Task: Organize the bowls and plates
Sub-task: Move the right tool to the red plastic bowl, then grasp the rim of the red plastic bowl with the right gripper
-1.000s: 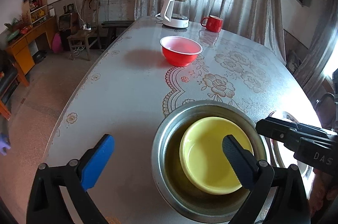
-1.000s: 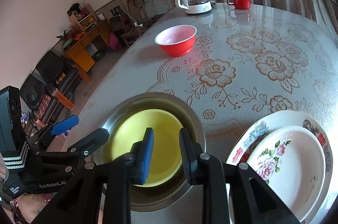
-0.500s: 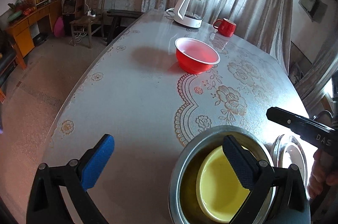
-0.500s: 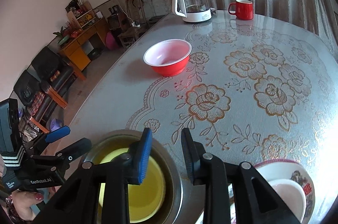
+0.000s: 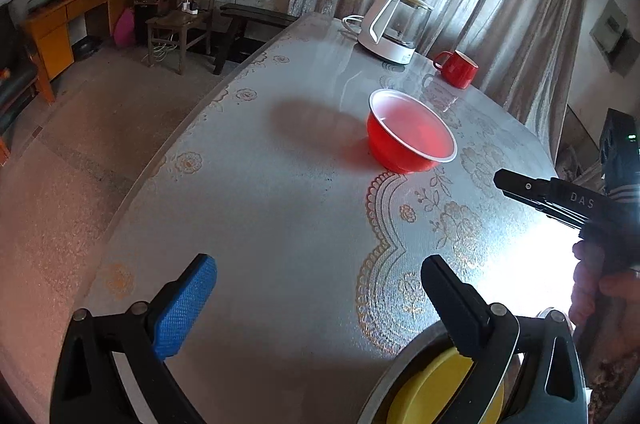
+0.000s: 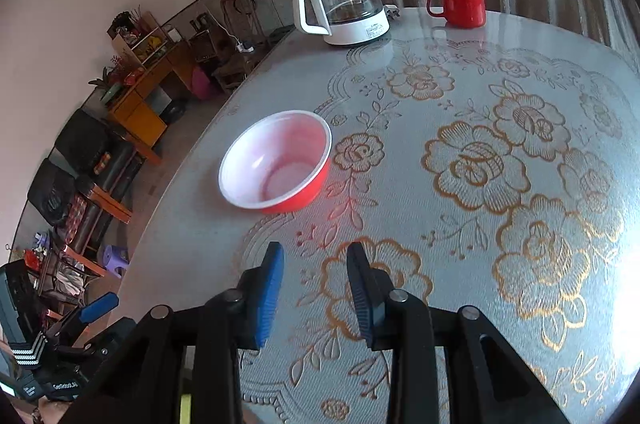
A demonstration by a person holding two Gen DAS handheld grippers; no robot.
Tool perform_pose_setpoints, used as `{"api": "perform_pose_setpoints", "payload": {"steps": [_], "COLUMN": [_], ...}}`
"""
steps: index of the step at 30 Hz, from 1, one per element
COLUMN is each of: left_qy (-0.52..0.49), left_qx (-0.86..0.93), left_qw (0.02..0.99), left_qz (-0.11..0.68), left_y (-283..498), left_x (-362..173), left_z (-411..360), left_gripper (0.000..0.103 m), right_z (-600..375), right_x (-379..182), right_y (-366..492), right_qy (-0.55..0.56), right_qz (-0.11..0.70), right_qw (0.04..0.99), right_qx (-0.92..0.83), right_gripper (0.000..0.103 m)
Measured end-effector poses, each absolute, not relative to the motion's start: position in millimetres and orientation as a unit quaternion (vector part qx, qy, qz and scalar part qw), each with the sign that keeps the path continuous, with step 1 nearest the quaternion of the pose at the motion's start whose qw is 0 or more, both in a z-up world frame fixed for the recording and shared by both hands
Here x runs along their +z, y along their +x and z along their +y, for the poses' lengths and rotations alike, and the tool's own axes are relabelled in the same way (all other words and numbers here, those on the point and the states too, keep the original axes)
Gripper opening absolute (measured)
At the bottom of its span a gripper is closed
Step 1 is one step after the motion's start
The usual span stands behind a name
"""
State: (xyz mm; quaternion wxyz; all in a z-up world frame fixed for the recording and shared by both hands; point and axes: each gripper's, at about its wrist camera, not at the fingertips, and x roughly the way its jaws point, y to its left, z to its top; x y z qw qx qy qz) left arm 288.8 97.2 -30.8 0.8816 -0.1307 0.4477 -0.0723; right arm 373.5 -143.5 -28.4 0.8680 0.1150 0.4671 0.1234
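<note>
A red bowl (image 5: 412, 137) with a white inside stands alone on the table; it also shows in the right wrist view (image 6: 276, 162). My left gripper (image 5: 320, 298) is open wide and empty, well short of the red bowl. Below its right finger lie a metal bowl (image 5: 396, 380) and a yellow bowl (image 5: 432, 384) nested inside it. My right gripper (image 6: 315, 288) is open with a narrow gap and empty, above the tablecloth just short of the red bowl. It shows at the right of the left wrist view (image 5: 560, 198).
A glass kettle (image 6: 344, 6) on a white base and a red mug (image 6: 460, 2) stand at the far end of the table (image 5: 260, 184). The table's left edge drops to the floor, with a chair (image 5: 180, 28) and a cabinet (image 5: 64, 28) beyond.
Both grippers have risen and drawn toward the red bowl. The metal and yellow bowls have slid to the bottom of the left view and the plates have left the right view.
</note>
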Motion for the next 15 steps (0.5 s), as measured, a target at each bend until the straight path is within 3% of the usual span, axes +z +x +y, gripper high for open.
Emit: {"api": "perform_pose_setpoints", "payload": {"steps": [15], "left_qy": [-0.169], "left_qx": [-0.085], "left_qw": [0.871], "left_qz": [0.453], "left_y": [347.4], "left_x": [-28.7], "left_z": [91.5], "left_gripper": [0.103], "right_z": [-138.2], "right_x": [-68.3], "right_y": [458.9], "right_qy": [0.186], "right_qz": [0.488], "right_qw": [0.845], "right_qx": [0.112], "right_gripper": [0.032]}}
